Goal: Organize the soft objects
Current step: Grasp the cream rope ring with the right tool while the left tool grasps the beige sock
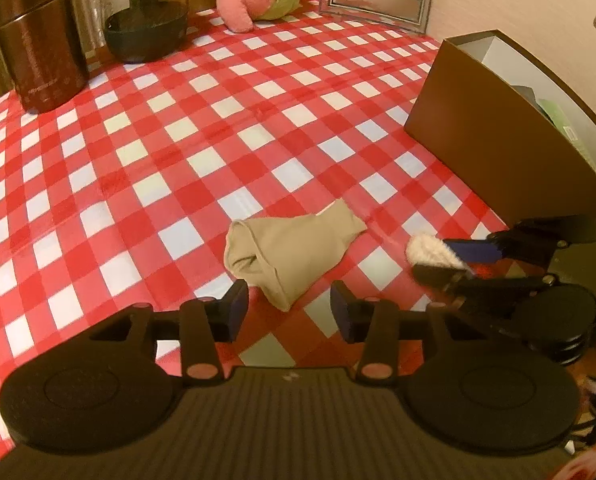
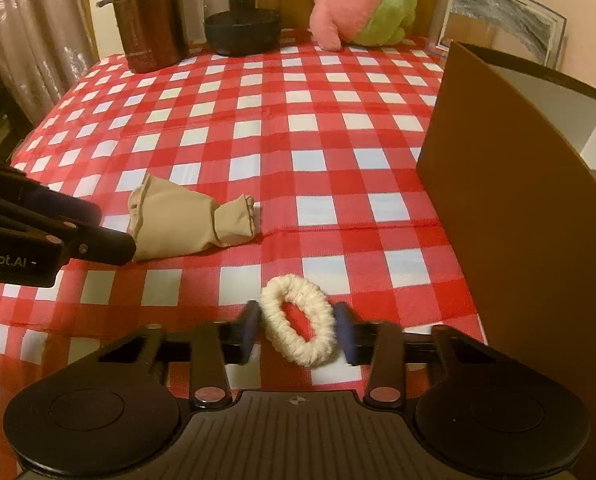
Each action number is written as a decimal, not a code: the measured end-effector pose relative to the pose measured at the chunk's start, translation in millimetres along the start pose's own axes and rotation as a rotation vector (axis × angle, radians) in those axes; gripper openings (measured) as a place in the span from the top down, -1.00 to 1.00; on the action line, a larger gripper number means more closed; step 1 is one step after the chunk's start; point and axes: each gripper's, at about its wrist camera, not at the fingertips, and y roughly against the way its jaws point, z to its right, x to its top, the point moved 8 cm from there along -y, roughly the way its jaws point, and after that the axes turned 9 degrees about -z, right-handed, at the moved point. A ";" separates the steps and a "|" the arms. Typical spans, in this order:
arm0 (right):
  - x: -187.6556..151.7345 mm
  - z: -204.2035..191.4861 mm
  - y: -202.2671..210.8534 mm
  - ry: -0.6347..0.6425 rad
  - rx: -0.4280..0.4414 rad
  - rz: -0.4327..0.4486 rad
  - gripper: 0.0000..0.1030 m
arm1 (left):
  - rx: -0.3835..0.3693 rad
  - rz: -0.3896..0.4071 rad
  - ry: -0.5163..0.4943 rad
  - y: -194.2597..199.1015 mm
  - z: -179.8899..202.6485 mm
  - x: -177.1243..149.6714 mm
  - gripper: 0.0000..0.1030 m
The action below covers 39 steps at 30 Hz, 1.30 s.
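Observation:
A crumpled beige cloth (image 1: 286,252) lies on the red-and-white checked tablecloth (image 1: 178,140). My left gripper (image 1: 291,308) stands open just before it, with the cloth's near tip between the fingertips and untouched. In the right wrist view the same cloth (image 2: 186,224) lies beside the left gripper (image 2: 114,228). A cream fuzzy scrunchie (image 2: 298,320) sits between the pads of my right gripper (image 2: 298,330), which press on it from both sides. The left wrist view shows the scrunchie (image 1: 425,250) pinched in the right gripper (image 1: 437,258).
An open brown box (image 2: 517,200) stands at the right, close to the right gripper. At the back are a pink and green plush toy (image 2: 357,4), a brown canister (image 2: 150,16), a dark glass jar (image 2: 242,12) and a picture frame (image 2: 497,24).

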 end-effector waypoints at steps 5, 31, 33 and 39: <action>6.8 13.7 7.4 -0.071 0.012 0.030 0.61 | 0.021 0.022 -0.096 -4.4 3.2 7.0 -0.03; -3.9 36.1 19.5 -0.201 0.025 0.015 0.60 | 0.058 0.016 -0.418 -50.3 21.4 26.9 0.45; -4.1 35.6 20.7 -0.201 0.025 0.018 0.60 | 0.041 0.016 -0.398 -47.9 21.6 27.9 0.74; -4.4 33.4 26.7 -0.197 0.033 0.030 0.60 | 0.001 0.003 -0.309 -39.8 23.0 25.0 0.79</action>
